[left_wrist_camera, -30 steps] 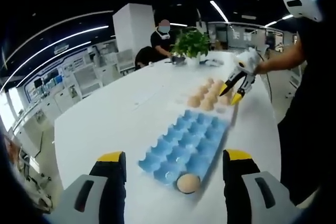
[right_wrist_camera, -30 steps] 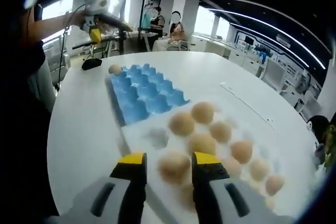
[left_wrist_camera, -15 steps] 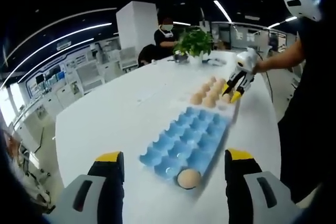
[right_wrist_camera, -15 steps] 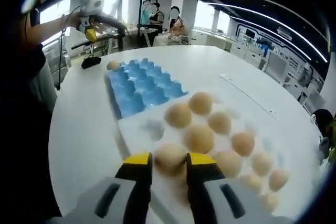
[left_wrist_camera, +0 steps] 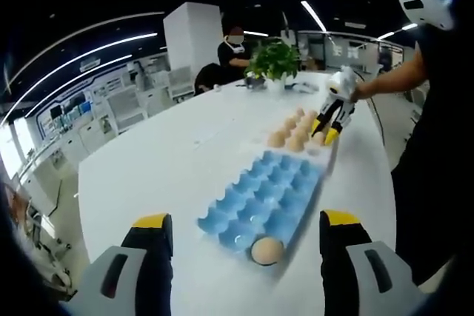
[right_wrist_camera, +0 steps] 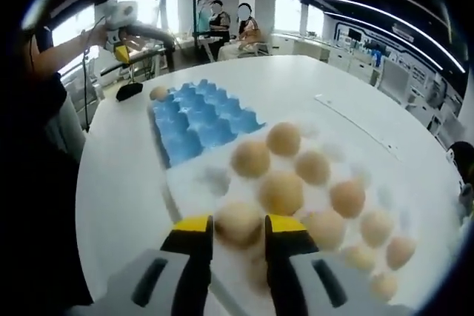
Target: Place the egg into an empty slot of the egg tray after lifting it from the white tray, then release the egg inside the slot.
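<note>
In the right gripper view my right hand-held gripper (right_wrist_camera: 231, 229) rises from the bottom centre of the frame, its yellow-tipped jaws narrow and set on either side of an egg (right_wrist_camera: 238, 221) that sits in the white tray (right_wrist_camera: 194, 183); I cannot tell whether the pads actually touch it. More eggs fill the tray toward the right of the frame, and the blue egg tray (right_wrist_camera: 198, 122) lies just beyond it at upper left, with one egg (right_wrist_camera: 160, 93) at its far corner. In the left gripper view my left hand-held gripper (left_wrist_camera: 241, 226) stands wide at the bottom edge, holding nothing, above the white tabletop (left_wrist_camera: 163, 160); the blue tray runs up the middle, and a potted plant (left_wrist_camera: 273, 61) stands at upper centre
</note>
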A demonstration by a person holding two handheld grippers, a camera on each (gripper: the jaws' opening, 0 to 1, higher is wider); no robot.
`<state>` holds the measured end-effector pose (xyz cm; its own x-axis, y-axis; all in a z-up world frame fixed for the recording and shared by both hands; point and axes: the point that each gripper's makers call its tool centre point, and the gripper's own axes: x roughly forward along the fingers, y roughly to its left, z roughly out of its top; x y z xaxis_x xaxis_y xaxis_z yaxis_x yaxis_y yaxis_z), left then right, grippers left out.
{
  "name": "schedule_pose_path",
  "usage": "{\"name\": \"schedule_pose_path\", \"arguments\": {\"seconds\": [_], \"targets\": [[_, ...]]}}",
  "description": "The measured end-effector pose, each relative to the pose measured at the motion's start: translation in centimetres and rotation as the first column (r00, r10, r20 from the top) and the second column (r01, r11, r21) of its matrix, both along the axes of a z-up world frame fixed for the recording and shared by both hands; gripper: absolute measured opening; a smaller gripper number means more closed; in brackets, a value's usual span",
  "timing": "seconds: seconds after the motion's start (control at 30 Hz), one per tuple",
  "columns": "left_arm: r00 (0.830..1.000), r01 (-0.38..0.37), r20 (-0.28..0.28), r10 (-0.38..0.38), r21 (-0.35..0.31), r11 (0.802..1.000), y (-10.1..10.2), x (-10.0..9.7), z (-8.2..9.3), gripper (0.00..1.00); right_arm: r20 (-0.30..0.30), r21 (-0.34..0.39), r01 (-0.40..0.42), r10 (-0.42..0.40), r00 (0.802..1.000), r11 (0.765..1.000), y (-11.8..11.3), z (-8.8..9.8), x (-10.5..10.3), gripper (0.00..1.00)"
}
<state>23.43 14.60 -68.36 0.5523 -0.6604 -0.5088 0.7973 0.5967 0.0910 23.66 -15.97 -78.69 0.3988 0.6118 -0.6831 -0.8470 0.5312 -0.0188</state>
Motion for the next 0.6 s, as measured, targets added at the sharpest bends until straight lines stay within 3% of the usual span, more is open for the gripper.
{"name": "schedule_pose_path", "arguments": {"seconds": [0.23, 0.6], "targets": [[1.000, -0.007, -0.016, 0.007, 0.004, 1.000, 0.36, -0.14, -0.42, 0.88, 0.016, -0.021, -0.053, 0.053, 0.998, 0.998, 0.22, -0.01, -0.02, 0.29], [1.000, -0.010, -0.029, 0.010, 0.007, 1.000, 0.52, -0.21, -0.64, 0.91, -0.006, -0.022, -0.053, 0.053, 0.999, 0.998, 0.32, -0.08, -0.12, 0.26]]}}
